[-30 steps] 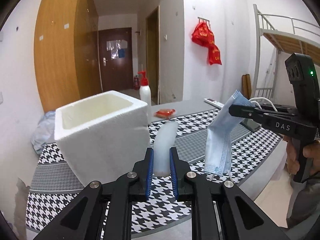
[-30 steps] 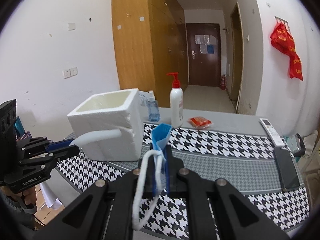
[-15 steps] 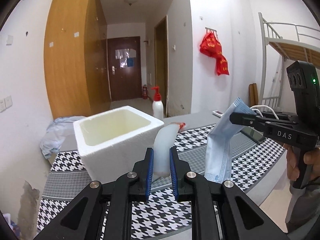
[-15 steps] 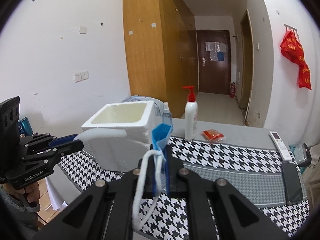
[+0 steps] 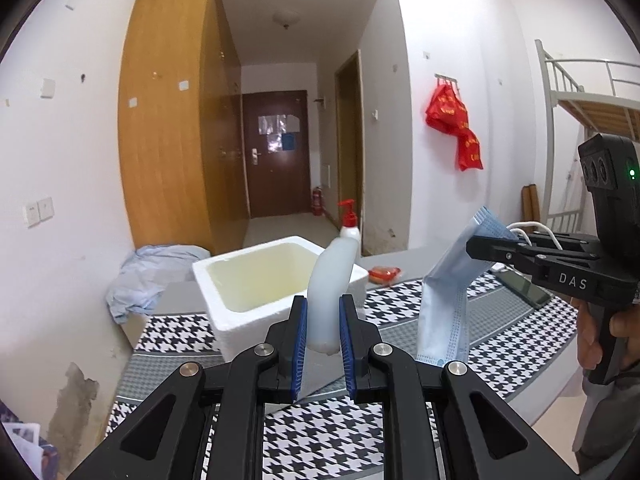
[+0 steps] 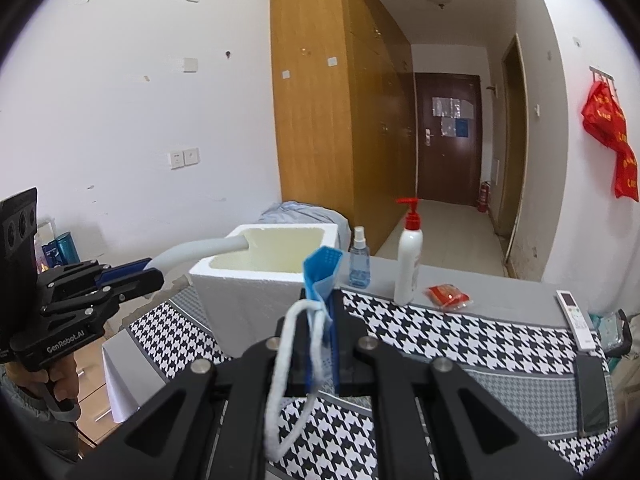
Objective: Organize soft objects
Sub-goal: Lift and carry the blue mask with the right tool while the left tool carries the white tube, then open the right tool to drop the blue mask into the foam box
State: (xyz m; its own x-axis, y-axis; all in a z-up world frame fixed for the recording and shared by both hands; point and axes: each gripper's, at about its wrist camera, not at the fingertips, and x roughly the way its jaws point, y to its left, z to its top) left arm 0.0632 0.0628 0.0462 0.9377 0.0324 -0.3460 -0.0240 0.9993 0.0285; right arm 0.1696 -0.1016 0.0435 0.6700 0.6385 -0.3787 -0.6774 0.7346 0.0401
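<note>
Though open-topped, foam box (image 5: pixel 256 280) bare inside

On the houndstooth-covered surface (image 6: pixel 460 332) stand a white pump bottle (image 6: pixel 409 264) with a red top and a small blue spray bottle (image 6: pixel 359 258). A red packet (image 6: pixel 448 295), a white remote (image 6: pixel 576 319) and a dark phone (image 6: pixel 594 392) lie further right.

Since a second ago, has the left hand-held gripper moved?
Yes. The left hand-held gripper rose: its white strip now reaches the foam box rim, not its side wall.
</note>
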